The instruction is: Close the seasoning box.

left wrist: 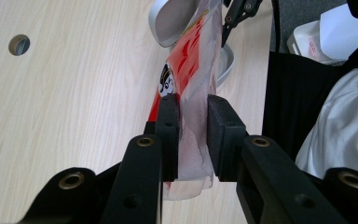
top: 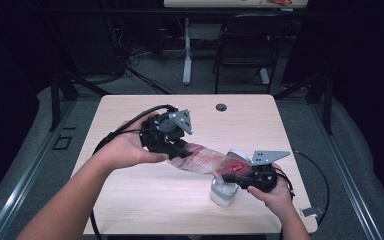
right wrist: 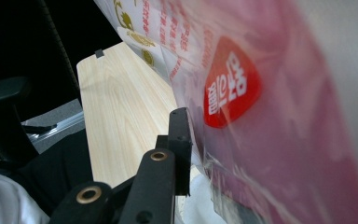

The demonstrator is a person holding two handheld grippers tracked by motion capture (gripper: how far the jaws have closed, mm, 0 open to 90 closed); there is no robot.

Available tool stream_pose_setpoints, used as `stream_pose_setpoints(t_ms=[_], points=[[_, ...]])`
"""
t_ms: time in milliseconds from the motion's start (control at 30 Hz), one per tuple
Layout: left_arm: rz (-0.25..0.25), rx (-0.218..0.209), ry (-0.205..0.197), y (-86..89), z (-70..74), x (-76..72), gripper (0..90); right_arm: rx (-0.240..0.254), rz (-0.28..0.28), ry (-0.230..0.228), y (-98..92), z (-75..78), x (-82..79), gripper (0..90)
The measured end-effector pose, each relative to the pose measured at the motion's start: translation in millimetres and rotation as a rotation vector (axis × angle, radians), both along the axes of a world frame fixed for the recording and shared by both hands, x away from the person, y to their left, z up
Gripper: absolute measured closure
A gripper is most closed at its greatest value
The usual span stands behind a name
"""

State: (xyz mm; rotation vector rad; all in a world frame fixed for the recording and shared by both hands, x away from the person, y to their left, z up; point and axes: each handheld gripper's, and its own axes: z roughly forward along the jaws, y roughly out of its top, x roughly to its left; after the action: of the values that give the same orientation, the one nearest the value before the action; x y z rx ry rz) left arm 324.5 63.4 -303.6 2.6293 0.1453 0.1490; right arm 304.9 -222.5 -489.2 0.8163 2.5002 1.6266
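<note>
A clear plastic bag with red print (top: 207, 162) is stretched in the air between my two grippers, low over the light wooden table (top: 130, 195). My left gripper (top: 181, 150) is shut on its left end; in the left gripper view both pads (left wrist: 168, 135) pinch the crumpled film of the bag (left wrist: 191, 70). My right gripper (top: 234, 177) grips the bag's other end. In the right gripper view one finger (right wrist: 180, 140) lies against the bag (right wrist: 261, 116), and the film hides the other. A small white container (top: 224, 194) with its lid up stands just under the right end.
A round cable hole (top: 221, 107) sits near the table's far edge. A black chair (top: 245, 45) and a white desk leg (top: 187, 50) stand beyond the table. Cables trail from both grippers off the table's near side.
</note>
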Motion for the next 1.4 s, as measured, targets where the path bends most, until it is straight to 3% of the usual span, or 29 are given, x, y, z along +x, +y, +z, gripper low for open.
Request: stream_pose_setpoints(t_ms=[1400], points=[[-0.019,-0.010,-0.009,-11.8,1.5,0.5,76.0,0.011,-0.029,0.001,-13.6,3.5,-3.7,81.8]])
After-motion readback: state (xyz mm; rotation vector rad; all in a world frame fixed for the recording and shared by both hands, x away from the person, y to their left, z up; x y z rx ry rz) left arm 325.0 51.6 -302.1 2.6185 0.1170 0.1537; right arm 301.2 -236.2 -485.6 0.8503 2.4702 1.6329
